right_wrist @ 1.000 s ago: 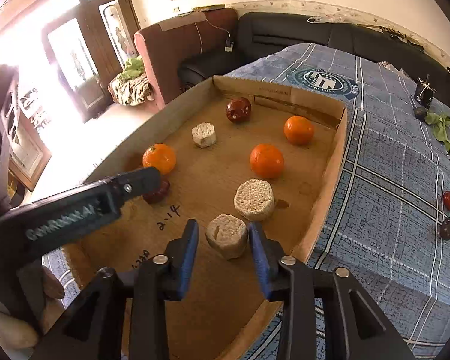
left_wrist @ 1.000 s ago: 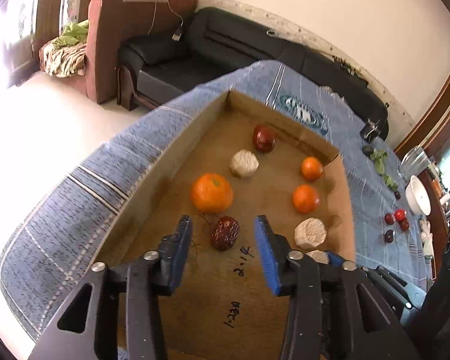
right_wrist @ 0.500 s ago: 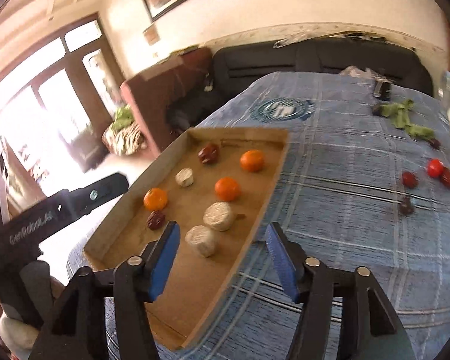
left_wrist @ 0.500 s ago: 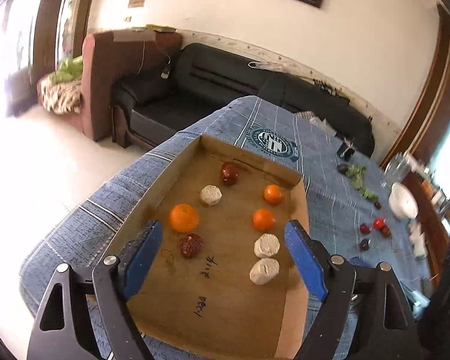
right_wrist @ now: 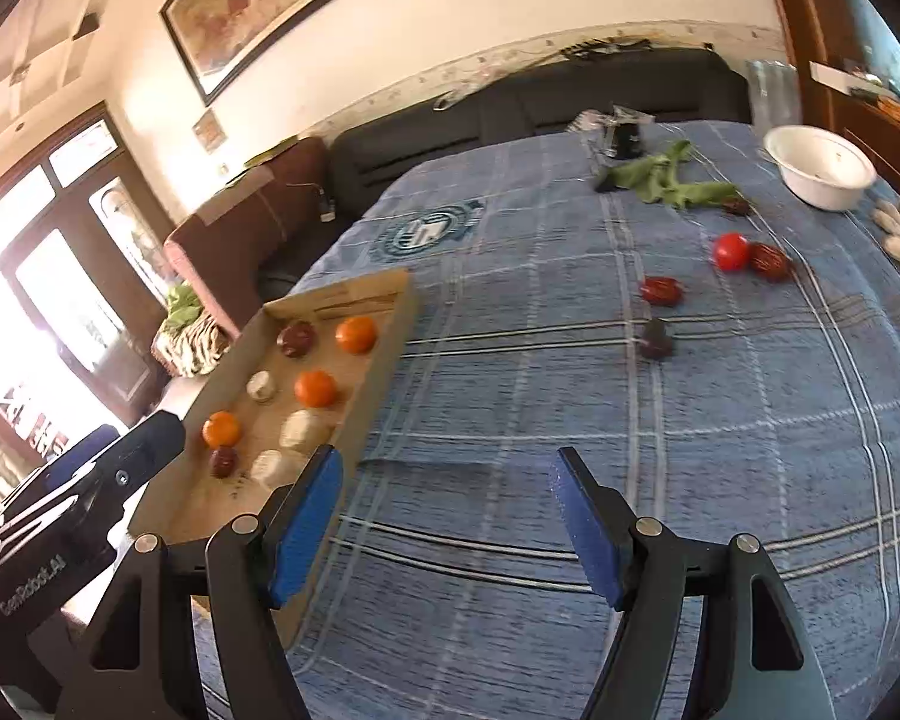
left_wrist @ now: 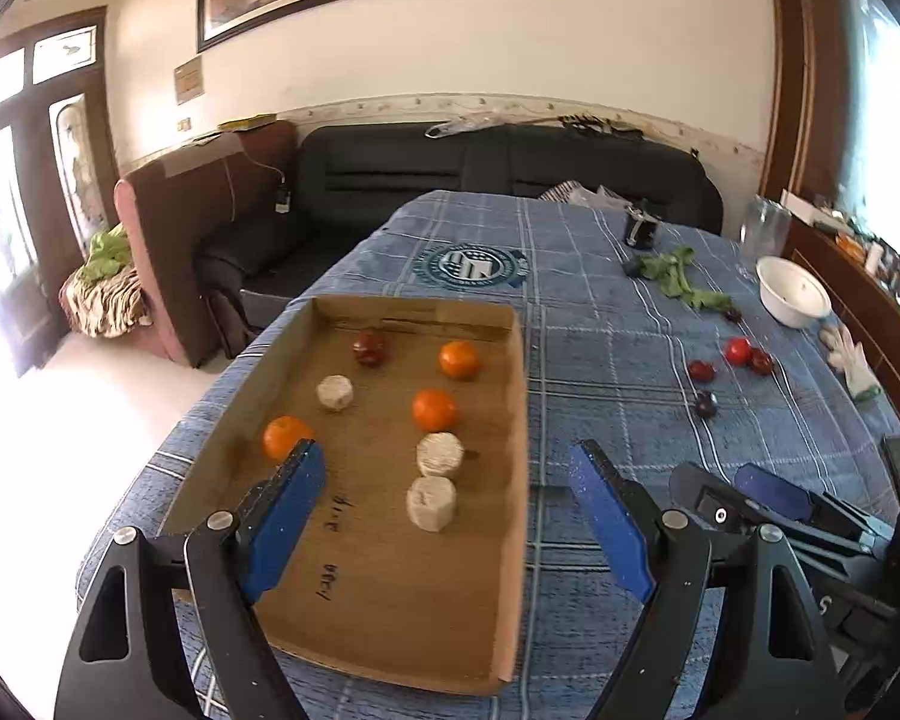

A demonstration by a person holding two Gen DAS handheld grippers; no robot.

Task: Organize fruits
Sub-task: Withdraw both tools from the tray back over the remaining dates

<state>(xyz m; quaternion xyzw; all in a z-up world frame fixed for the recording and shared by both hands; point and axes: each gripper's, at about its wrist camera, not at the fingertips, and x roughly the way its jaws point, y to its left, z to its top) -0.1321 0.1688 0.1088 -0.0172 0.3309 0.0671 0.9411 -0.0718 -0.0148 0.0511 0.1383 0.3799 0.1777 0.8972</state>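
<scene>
Above blue-cloth bench [left_wrist: 606,372], left gripper [left_wrist: 450,516] fingers spread, empty, right gripper [right_wrist: 447,525] fingers just opening, empty, oranges [left_wrist: 435,410] in cardboard tray [left_wrist: 513,420].

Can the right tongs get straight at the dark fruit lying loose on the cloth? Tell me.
Probably yes. The right tongs stand open and empty, and the dark fruit lies on bare blue cloth ahead of them, clear of the cardboard tray, with nothing between.

left wrist cam above cardboard tray [left_wrist: 513,420] near end, facing sofa, right cam beside tray [right_wrist: 384,372], both share tray
</scene>
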